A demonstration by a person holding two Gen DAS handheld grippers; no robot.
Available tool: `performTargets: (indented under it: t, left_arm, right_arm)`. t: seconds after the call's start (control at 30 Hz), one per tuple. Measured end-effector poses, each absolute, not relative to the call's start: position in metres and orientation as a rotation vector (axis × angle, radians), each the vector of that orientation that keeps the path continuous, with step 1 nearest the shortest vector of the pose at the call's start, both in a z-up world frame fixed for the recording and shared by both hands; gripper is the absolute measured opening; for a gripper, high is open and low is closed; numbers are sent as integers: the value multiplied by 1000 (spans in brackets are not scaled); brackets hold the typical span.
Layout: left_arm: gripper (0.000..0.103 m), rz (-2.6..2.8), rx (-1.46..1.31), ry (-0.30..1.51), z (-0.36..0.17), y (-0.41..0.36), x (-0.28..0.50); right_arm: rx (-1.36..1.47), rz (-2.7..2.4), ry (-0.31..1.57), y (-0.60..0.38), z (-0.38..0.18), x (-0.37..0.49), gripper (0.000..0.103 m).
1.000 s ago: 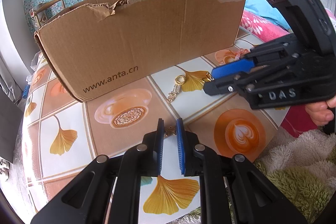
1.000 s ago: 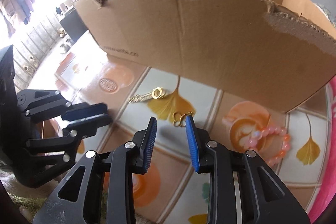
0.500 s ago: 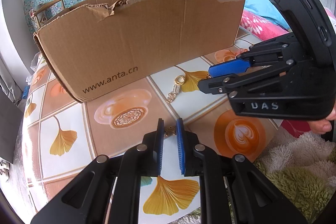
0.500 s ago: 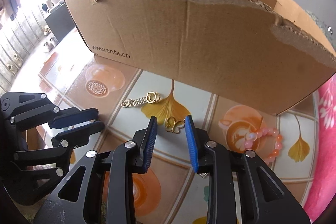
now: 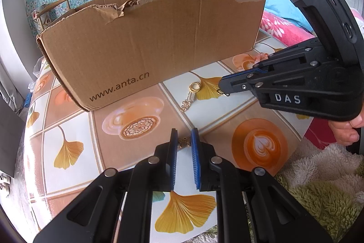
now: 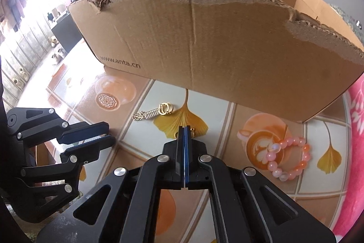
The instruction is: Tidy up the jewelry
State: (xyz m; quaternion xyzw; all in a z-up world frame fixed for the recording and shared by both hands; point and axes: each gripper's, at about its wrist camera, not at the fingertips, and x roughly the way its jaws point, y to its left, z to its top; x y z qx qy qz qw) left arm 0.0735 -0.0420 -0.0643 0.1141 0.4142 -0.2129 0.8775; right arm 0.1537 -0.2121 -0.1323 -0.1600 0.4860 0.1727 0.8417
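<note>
My left gripper (image 5: pixel 184 135) hovers low over the table, shut on a small bronze butterfly charm (image 5: pixel 184 142) pinched at its fingertips. My right gripper (image 6: pixel 184 129) is shut on a gold butterfly charm (image 6: pixel 193 130), whose wings stick out on both sides of the pads. In the left wrist view the right gripper (image 5: pixel 222 86) comes in from the right with a gold loop hanging under its tip. A gold pendant with two rings (image 6: pixel 157 112) lies on the table just left of that gripper. A pink bead bracelet (image 6: pixel 289 158) lies to its right.
An open cardboard box (image 5: pixel 147 38) with a torn front rim stands close behind the jewelry. The table (image 5: pixel 75 120) has a glossy cloth with leaf and coffee-cup prints. Fluffy bedding (image 5: pixel 323 186) lies past its right edge, where a hand (image 5: pixel 345 129) holds the right gripper.
The right gripper's jaws have shut on the gold butterfly charm that lay between them. The left gripper has stayed where it was with its charm.
</note>
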Motion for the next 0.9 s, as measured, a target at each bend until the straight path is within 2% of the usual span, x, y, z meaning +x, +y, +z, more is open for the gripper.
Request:
performTargets:
  t: [0.2, 0.23, 0.27, 0.33, 0.37, 0.6, 0.7, 0.9]
  left_arm:
    - [12, -443, 239, 864, -64, -42, 73]
    - [12, -443, 238, 864, -64, -42, 74]
    - [12, -444, 237, 864, -64, -42, 74]
    - [12, -444, 237, 864, -64, -42, 74]
    - [12, -444, 237, 864, -64, -43, 74]
    - [12, -443, 237, 863, -64, -42, 73]
    - [12, -444, 237, 863, -64, -43, 74]
    - [12, -444, 238, 863, -64, -43, 74]
  right_arm:
    - [-301, 388, 1036, -225, -118, 154, 3]
    - [-304, 399, 1035, -224, -116, 153, 10]
    - [-307, 404, 1029, -227, -113, 153, 20]
    - [-331, 406, 1012, -223, -113, 151, 25]
    - [-345, 411, 1012, -233, -100, 146, 25]
    - [-408, 391, 1018, -223, -110, 151, 25]
    - [-420, 387, 1011, -219, -113, 149, 15]
    - [-394, 386, 1011, -213, -123, 152, 13]
